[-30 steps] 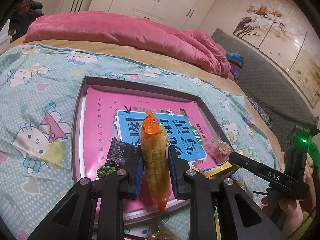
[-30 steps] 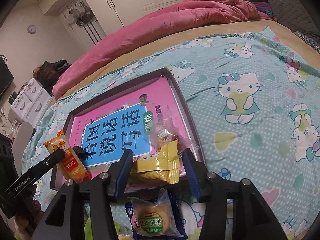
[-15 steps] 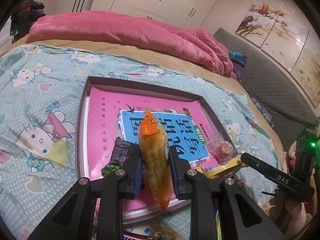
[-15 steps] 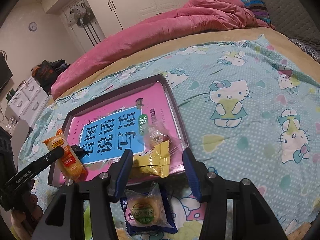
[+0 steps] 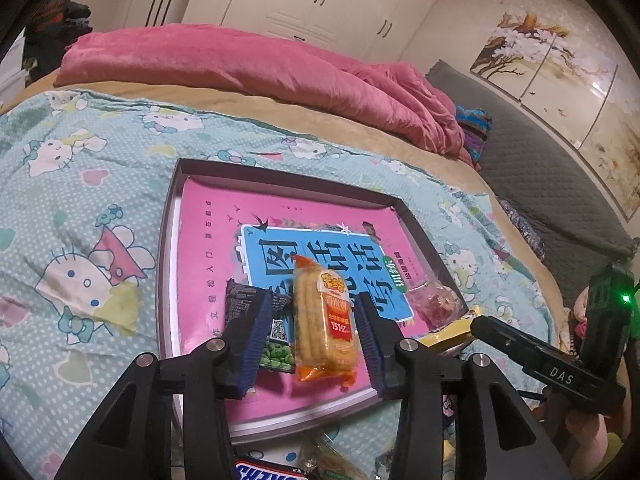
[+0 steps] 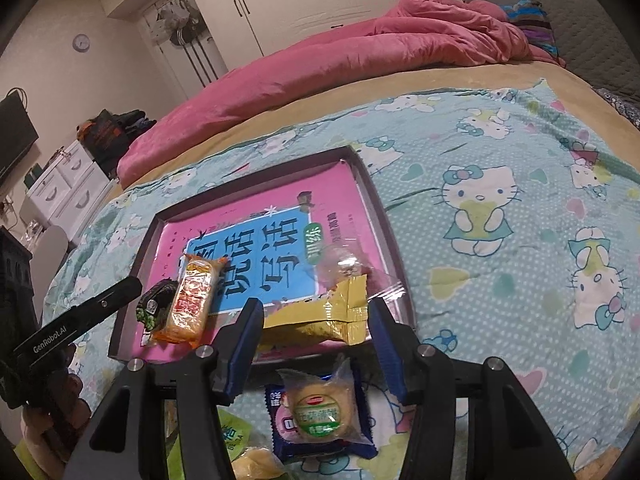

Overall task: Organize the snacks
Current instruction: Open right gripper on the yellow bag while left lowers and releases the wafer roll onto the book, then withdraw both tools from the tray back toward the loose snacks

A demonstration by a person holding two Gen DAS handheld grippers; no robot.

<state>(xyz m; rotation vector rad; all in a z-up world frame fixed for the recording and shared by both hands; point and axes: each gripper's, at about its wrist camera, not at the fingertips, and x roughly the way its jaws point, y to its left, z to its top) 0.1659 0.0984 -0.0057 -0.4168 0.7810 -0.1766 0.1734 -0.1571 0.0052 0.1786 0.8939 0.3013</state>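
A shallow box (image 5: 170, 216) with a pink and blue book cover inside lies on the bed. My left gripper (image 5: 310, 338) is open; the orange corn snack pack (image 5: 324, 324) lies flat in the box between its fingers, beside a dark green-pea packet (image 5: 272, 334). The pack also shows in the right wrist view (image 6: 194, 298). My right gripper (image 6: 316, 346) is open and empty, above a yellow packet (image 6: 320, 318) on the box's near edge. A clear candy bag (image 6: 340, 260) lies behind it. A round cake in a blue wrapper (image 6: 322, 416) lies on the sheet below.
A Hello Kitty sheet (image 6: 500, 208) covers the bed. A pink quilt (image 5: 240, 64) is heaped at the far side. More snacks lie at the near edge: a Snickers bar (image 5: 268, 472) and a green packet (image 6: 234, 436). White wardrobes stand behind.
My left gripper has opened and let go of the corn snack pack, which now lies flat in the box. My right gripper has drawn back a little, open throughout.
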